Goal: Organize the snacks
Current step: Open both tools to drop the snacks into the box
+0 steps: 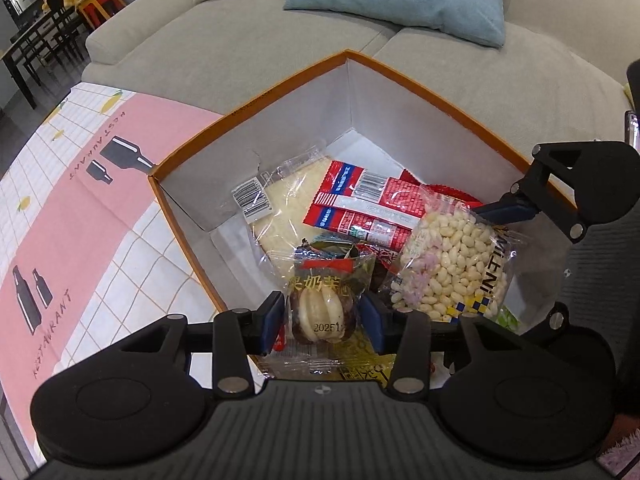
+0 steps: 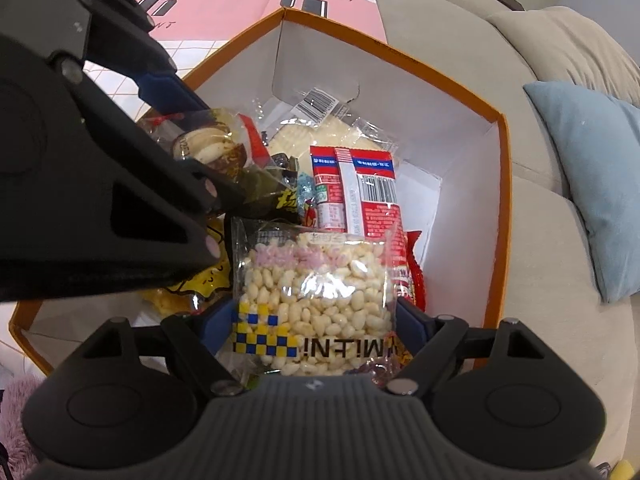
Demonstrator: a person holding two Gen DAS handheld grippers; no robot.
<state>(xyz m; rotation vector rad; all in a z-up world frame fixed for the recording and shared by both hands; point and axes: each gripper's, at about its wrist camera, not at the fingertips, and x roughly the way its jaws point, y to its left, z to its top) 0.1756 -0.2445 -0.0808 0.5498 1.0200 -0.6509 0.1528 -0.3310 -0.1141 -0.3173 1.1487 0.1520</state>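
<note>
Hovering over the orange-rimmed box (image 1: 256,98), both grippers carry cargo, and it all comes down to what lies straight below each packet. The left gripper (image 1: 323,314) has its blue pads pinched on either side of a small clear packet (image 1: 322,304) with a pale, ridged sweet inside and a printed date, low and centre in the left wrist view. The right gripper (image 2: 316,334) is clamped across the bottom of a bag of puffed white kernels (image 2: 316,288), the one with the yellow-and-blue check; in its own view the bag stands up from the jaws, long axis running toward the top of the frame. From the left camera that same bag (image 1: 454,256) sits right of centre, just beside the small packet, so the two loads hang close together above the near end of the box. Farther in, toward the upper middle of both views, lie a red and white packet (image 2: 356,188) and a clear bag of pale crackers (image 1: 280,204) with a barcode label, flat on the box floor. A yellow wrapper (image 2: 192,292) shows beneath, at lower left in the right wrist view. My read: both packets are already inside the rim line, and the drop zone under them is crowded while the far corner by the sofa (image 1: 224,44) has bare floor. Either gripper is about equally near it.
</note>
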